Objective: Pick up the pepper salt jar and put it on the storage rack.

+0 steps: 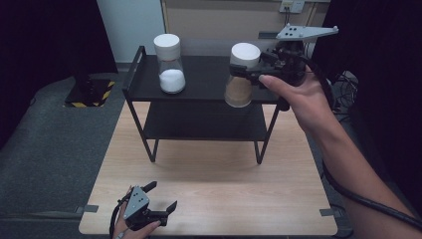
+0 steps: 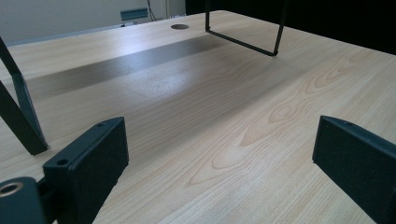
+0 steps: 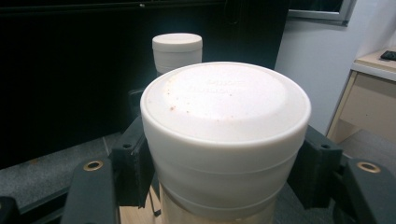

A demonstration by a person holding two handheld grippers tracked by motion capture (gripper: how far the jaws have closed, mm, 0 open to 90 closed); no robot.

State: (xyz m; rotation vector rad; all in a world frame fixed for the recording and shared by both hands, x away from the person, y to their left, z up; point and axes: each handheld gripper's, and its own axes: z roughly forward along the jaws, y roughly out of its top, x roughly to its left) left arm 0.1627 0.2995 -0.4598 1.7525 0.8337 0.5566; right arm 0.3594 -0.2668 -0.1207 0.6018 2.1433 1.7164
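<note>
Two jars at frame top: white-powder jar (image 1: 170,63) on the black shelf (image 1: 204,79). My right gripper (image 1: 247,69) clamps the brown jar (image 1: 242,74); my left gripper (image 1: 161,196), bottom left, gapes empty.

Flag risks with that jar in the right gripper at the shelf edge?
1. The right gripper clamps the tan-filled jar just under its white lid, so the heavy body may swing or slip.
2. The jar hangs at the front edge of the black shelf; it could clip the rail.
3. The white-powder jar stands nearby; a sideways sweep might topple it.
</note>
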